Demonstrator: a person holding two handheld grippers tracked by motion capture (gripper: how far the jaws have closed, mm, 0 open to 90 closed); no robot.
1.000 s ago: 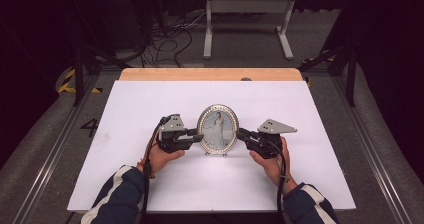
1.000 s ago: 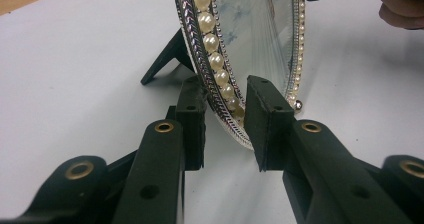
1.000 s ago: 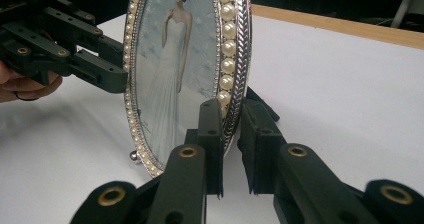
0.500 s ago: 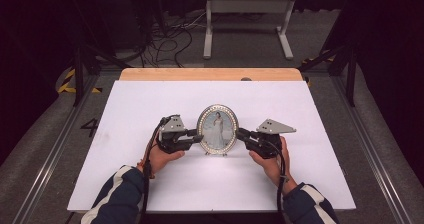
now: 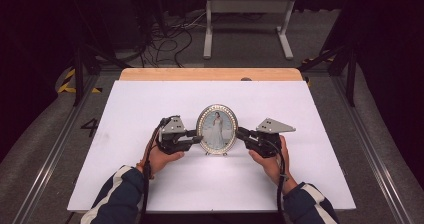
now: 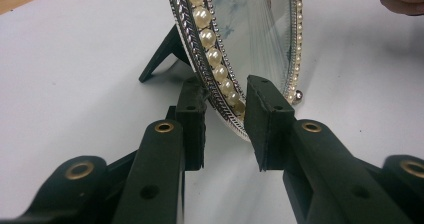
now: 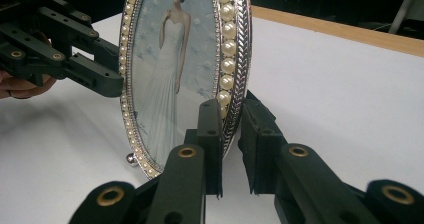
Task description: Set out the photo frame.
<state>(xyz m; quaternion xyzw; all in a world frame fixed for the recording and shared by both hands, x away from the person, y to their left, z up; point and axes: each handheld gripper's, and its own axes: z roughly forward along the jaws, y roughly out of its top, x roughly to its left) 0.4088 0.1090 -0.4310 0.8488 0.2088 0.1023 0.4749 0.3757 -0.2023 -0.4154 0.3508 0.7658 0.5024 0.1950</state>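
Oval picture frame (image 5: 217, 129), pearl-beaded silver rim, portrait of a figure in a white gown; stands upright on its black rear strut near the middle of the white table (image 5: 150, 104). Left gripper (image 5: 196, 138): jaws narrowly parted, straddling the frame's left rim, one pad at the back, one at the front; firm contact cannot be told. Right gripper (image 5: 241, 133): jaws closed to a narrow gap over the right rim, front pad against the beaded edge. Wooden strip (image 5: 210, 74) along the table's far edge.
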